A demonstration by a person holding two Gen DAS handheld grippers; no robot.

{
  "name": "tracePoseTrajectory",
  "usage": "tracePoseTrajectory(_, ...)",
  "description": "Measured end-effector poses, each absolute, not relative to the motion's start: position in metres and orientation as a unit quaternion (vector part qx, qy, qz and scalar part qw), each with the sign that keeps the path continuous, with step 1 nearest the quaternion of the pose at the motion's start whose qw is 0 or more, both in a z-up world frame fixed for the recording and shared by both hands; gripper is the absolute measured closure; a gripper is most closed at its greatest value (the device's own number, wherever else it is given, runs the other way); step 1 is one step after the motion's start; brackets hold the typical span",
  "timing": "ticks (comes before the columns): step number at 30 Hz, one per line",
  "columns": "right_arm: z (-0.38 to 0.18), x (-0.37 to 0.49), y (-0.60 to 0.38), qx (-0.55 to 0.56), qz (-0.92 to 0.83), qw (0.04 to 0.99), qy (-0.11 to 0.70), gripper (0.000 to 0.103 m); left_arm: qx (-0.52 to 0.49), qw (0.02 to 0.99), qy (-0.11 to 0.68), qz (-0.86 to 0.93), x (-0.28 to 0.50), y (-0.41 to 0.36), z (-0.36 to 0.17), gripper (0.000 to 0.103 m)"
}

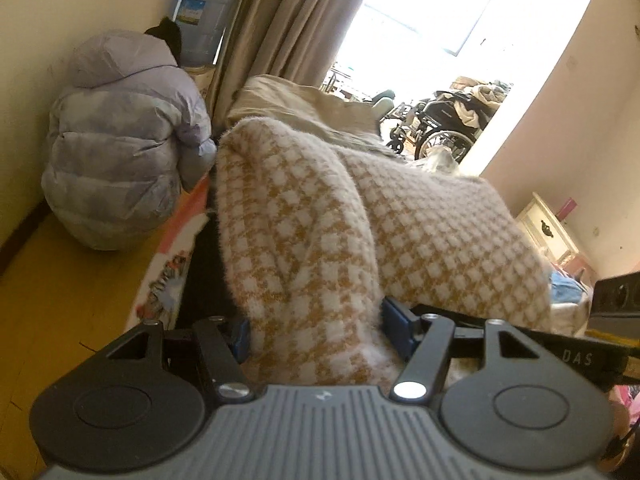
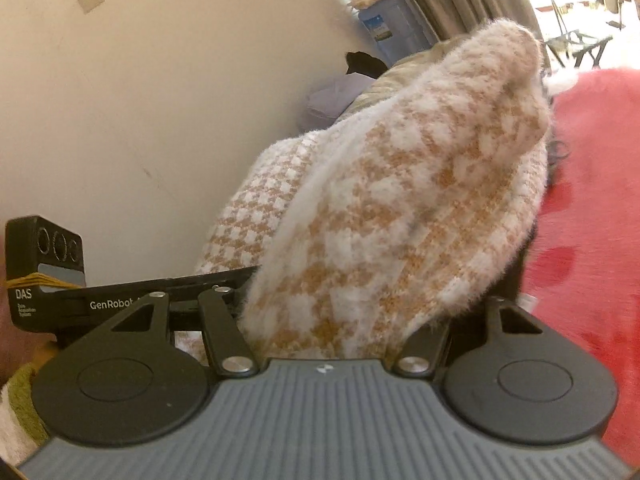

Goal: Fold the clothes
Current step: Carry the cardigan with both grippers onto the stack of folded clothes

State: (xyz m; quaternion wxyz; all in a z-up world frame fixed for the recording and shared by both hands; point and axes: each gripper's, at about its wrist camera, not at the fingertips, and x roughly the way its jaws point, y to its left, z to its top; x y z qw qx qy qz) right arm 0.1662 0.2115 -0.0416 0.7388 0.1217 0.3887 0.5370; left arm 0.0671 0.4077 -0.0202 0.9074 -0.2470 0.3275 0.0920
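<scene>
Jaws of both grippers — left gripper, right gripper — pinching fuzzy checked garment, bunched between them

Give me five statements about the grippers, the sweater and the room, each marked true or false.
1. The left gripper is shut on the houndstooth sweater. True.
2. The right gripper is open and holds nothing. False: it grips the same sweater.
3. A wheelchair stands near the bright window. True.
4. The sweater is plain blue. False: tan and white.
5. A red blanket lies to the right of the sweater in the right wrist view. True.
</scene>
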Motion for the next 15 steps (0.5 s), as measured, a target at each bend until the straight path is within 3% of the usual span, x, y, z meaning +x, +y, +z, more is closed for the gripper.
tracePoseTrajectory(4, -0.088, 0.184, 0.231, 0.15, 0.525, 0.728, 0.414, 0.042, -0.252, 0.901, 0.34, 0.088, 0.077, 0.448, -0.067, 0.032)
tracePoseTrajectory(7, -0.148, 0.189, 0.23, 0.196, 0.498, 0.724, 0.436, 0.029, -0.299, 0.885, 0.345, 0.098, 0.079, 0.467, -0.108, 0.022)
tracePoseTrajectory(9, -0.164, 0.192, 0.217, 0.266, 0.492, 0.706, 0.435, 0.025, -0.333, 0.883, 0.319, 0.088, 0.074, 0.474, -0.113, 0.022)
tracePoseTrajectory(13, -0.152, 0.2, 0.204, 0.27, 0.488, 0.689, 0.463, 0.021, -0.299, 0.89, 0.331, 0.092, 0.067, 0.475, -0.089, 0.025)
tracePoseTrajectory(15, -0.142, 0.202, 0.183, 0.275, 0.471, 0.689, 0.477, 0.013, -0.289, 0.898, 0.316, 0.101, 0.054, 0.478, -0.074, 0.025)
